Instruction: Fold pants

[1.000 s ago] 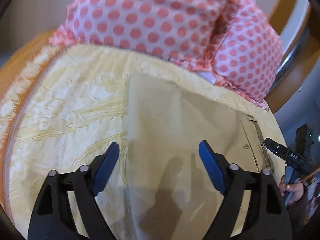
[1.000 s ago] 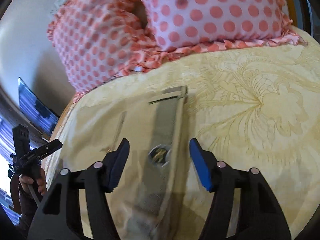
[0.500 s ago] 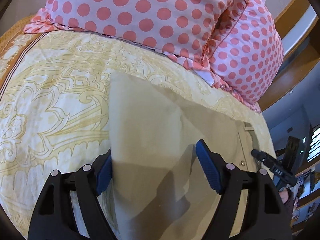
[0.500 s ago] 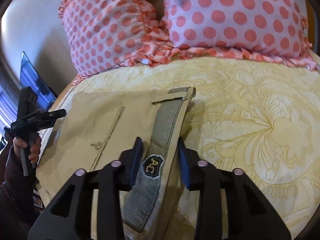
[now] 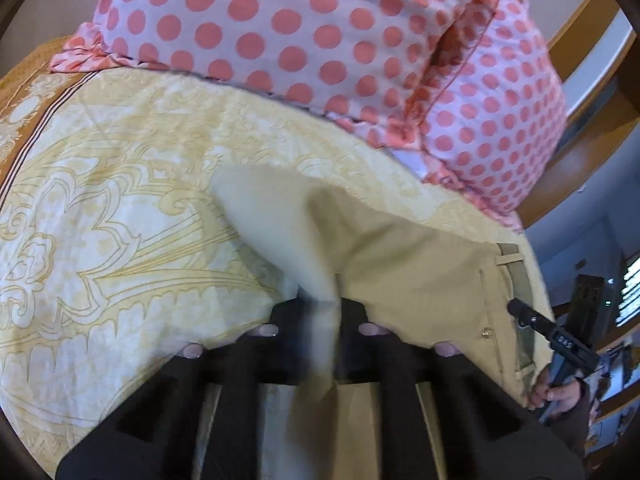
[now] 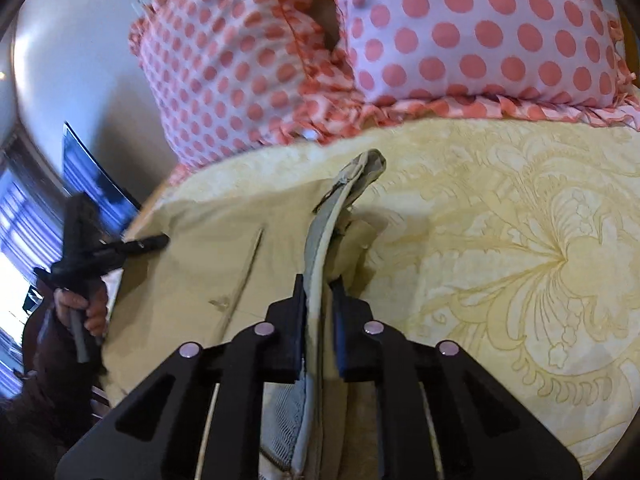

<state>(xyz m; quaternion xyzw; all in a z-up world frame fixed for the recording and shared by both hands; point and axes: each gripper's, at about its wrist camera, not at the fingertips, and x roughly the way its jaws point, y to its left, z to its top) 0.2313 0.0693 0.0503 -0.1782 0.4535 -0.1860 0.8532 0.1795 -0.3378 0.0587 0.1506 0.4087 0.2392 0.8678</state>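
**Both tongs now grip the pants and lift them**

I go from left to right. A second ago my left tongs (image 5: 318, 312) were wide open above the flat leg end of the pants (image 5: 416, 264). Now they are closed on the cloth, and the khaki fabric rises between the fingers as a blurred, standing fold. The rest of the pants lies on the yellow bed cover (image 5: 120, 240), in front of the dotted pillows (image 5: 320, 40).

My right tongs (image 6: 320, 316) were also wide a second ago, then half closed around the waistband (image 6: 320, 240). Now they pinch it firmly, and the striped inner band stands up on its edge, with its far end curling above the bed cover.

For the task this means, in my judgement, that the grasping step is finished at both ends. The next step should be to carry one end over to the other. The risk is that the thin leg fabric slips from the left tongs.
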